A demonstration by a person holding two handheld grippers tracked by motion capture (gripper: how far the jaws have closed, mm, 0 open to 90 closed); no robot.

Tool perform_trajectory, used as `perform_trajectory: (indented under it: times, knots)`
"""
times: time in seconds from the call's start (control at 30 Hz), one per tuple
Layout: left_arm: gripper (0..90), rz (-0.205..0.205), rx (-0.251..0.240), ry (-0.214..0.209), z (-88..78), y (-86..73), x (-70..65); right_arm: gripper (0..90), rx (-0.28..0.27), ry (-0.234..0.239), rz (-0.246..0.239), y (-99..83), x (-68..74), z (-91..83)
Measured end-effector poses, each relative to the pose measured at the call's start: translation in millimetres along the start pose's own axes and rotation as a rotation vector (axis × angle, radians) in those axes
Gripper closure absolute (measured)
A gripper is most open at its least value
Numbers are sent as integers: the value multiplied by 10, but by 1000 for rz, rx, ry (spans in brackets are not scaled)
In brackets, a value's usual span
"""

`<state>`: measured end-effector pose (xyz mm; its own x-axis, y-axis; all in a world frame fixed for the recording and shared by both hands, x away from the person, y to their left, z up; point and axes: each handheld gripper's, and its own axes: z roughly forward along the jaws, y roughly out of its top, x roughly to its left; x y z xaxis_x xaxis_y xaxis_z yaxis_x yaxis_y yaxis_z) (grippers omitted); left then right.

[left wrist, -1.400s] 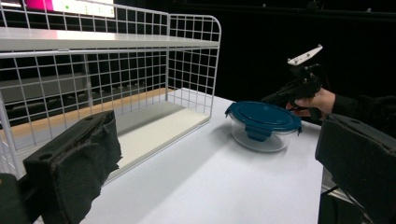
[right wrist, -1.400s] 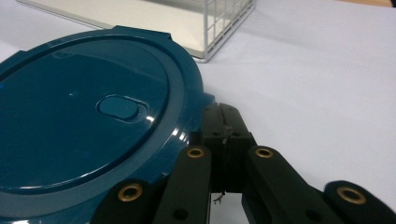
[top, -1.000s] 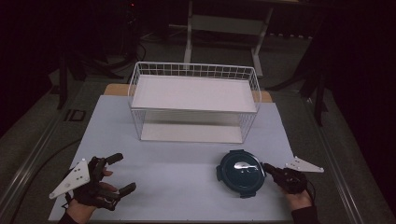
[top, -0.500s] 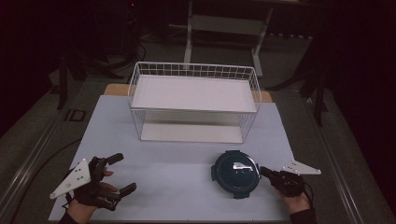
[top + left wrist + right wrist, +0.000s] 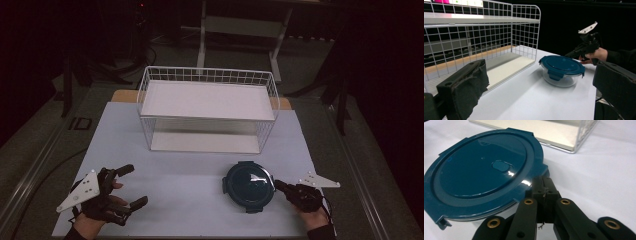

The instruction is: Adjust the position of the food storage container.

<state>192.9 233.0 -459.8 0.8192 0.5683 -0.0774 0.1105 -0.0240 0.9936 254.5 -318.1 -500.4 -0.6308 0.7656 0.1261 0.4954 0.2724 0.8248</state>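
A round clear container with a dark blue clip lid stands on the white table, at the front right. My right gripper is shut, with its tips against the lid's right rim beside a latch tab. I cannot tell whether the tab is pinched. The left gripper view shows the right gripper behind the container. My left gripper rests at the front left, jaws wide open and nothing between them, pointing toward the container.
A white wire shelf rack stands at the middle back of the table, with a flat top shelf and a lower white board. Bare white tabletop lies between the two grippers. Dark floor surrounds the table.
My right gripper has slid a little to the left, and the container has shifted slightly left with it. The left gripper has stayed where it was.
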Motion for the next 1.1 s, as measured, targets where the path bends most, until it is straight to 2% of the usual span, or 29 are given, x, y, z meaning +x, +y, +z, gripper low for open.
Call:
perform_trajectory:
  times: [0.33, 0.77, 1.1]
  knots:
    - [2, 2, 8, -3, 9, -7, -2, 900, 11, 54, 3, 66, 107, 126]
    - [2, 7, 14, -8, 18, -11, -8, 900, 34, 136, -20, 189, 314, 355]
    - [2, 8, 18, -9, 22, -14, -11, 900, 40, 174, -47, 258, 462, 484]
